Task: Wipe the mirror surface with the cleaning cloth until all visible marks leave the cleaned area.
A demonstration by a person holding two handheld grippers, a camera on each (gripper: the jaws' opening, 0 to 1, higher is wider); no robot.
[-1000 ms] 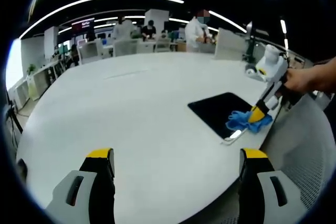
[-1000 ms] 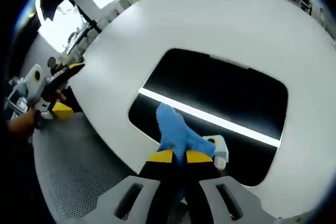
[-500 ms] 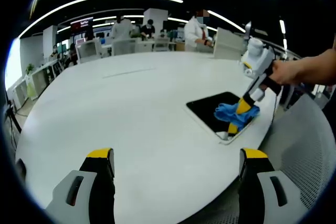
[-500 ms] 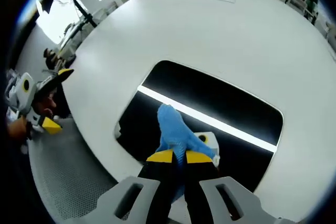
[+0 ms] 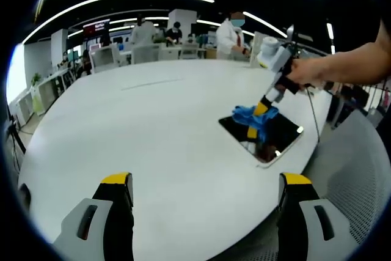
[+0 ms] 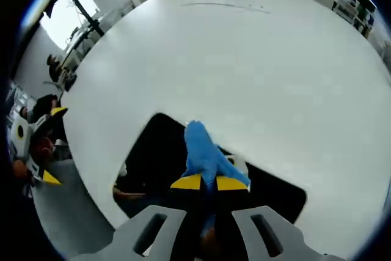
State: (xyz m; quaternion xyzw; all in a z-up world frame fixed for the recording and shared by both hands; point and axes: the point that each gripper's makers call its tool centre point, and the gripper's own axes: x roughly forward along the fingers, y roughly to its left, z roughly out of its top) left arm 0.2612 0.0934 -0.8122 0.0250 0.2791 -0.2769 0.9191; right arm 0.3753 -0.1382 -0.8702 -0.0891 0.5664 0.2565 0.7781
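Bright ceiling strips, fisheye-warped edges

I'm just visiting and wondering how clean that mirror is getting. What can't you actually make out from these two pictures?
- Marks on the mirror: too small in the left gripper view; in the right gripper view the surface reads as plain black.
- Mirror under the blue cloth: hidden by the cloth and the right gripper.
- Mirror's near edge, right gripper view: hidden behind that gripper's body.
- Left gripper: open over the white table, touching nothing.
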